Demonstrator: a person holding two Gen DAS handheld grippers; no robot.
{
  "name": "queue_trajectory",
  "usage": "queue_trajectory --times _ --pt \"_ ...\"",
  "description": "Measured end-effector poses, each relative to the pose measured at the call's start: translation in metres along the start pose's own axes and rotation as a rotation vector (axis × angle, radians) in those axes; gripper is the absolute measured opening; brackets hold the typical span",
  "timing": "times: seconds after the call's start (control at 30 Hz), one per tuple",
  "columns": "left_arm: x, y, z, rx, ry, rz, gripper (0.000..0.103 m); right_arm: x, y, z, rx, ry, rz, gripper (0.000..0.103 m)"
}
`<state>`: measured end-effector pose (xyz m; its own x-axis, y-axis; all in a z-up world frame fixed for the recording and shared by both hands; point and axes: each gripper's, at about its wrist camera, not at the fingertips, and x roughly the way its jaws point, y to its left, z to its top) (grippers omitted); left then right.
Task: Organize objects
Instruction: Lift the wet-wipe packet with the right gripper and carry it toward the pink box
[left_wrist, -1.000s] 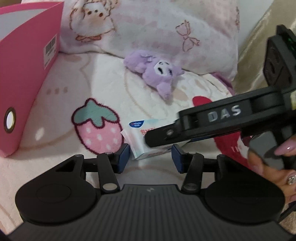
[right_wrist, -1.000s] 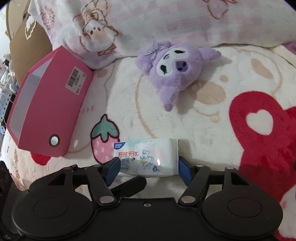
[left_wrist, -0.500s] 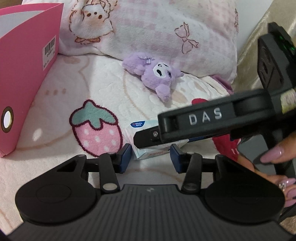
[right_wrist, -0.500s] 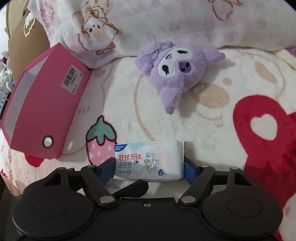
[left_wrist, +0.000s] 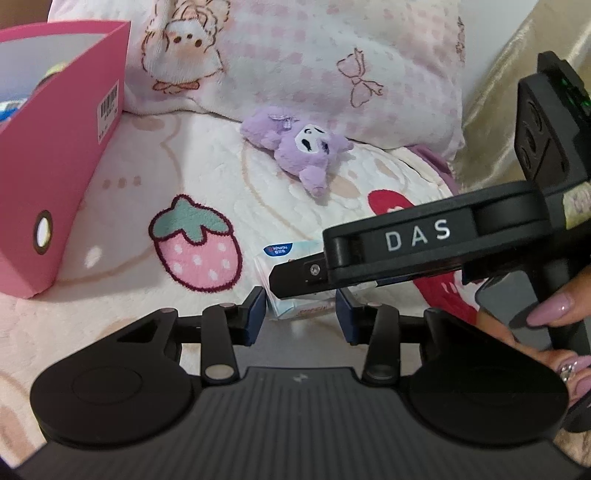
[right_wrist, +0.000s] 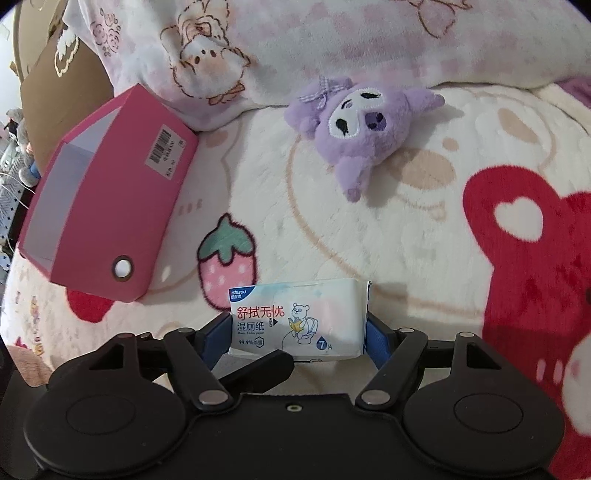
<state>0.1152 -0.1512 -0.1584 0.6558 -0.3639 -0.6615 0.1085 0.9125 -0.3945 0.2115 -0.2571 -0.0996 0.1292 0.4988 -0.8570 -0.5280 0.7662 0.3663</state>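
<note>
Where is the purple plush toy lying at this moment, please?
In the right wrist view the purple plush toy lies upper centre on the blanket, against the pillow, beyond the wet-wipe pack.

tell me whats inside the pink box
The pink box lies open on the blanket. Only its pale inner walls show; the bottom is hidden by its own side, so any contents cannot be told.
</note>
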Motion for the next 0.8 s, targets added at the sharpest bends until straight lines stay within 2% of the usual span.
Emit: queue_trajectory --times 0.17,0.3,0.5,0.6,0.8 --pt "-0.015 -0.004 0.001 0.012 0.001 -0.008 0.040 -0.012 0.006 -0.005 0.015 -0.004 0.021 0.080" --pt "-0.029 -0.003 0.001 0.002 -0.005 -0.047 0.040 -0.019 0.007 -0.009 0.049 0.004 0.034 0.082" --pt "-0.058 -0.011 0.001 0.093 0.013 -0.023 0.040 -0.031 0.016 -0.021 0.054 0.004 0.115 0.082" --pt "-0.071 -0.015 -0.003 0.134 0.026 -0.014 0.040 -0.037 0.024 -0.032 0.034 -0.010 0.129 0.082" --pt "-0.095 -0.023 -0.012 0.204 0.002 -0.003 0.040 -0.056 0.040 -0.048 -0.012 -0.050 0.130 0.083"
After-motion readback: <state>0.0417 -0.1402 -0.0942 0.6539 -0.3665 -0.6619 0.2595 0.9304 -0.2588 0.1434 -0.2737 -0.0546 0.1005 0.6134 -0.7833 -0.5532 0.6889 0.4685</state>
